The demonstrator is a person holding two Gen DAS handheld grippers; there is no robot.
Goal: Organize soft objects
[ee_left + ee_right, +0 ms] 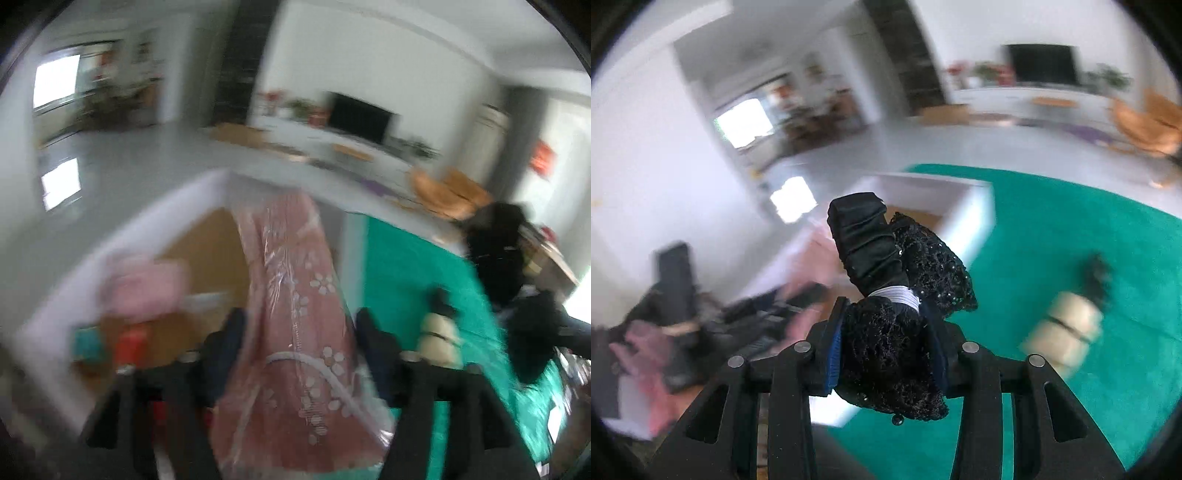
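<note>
My left gripper (299, 325) is shut on a pink flowered cloth in a clear plastic bag (295, 295) and holds it over the white box (155, 206) with a brown bottom. My right gripper (886, 325) is shut on a black lace and satin bundle tied with a white band (886, 280), held above the green cloth surface (1071, 229). A cream roll with a black end (1067, 328) lies on the green surface; it also shows in the left wrist view (439, 332). The view is blurred.
In the box lie a pink soft item (144, 288), a red item (129, 343) and a teal item (86, 341). A black heap (498, 251) sits at the green surface's far right. Beyond are grey floor, a TV (358, 116) and a white cabinet.
</note>
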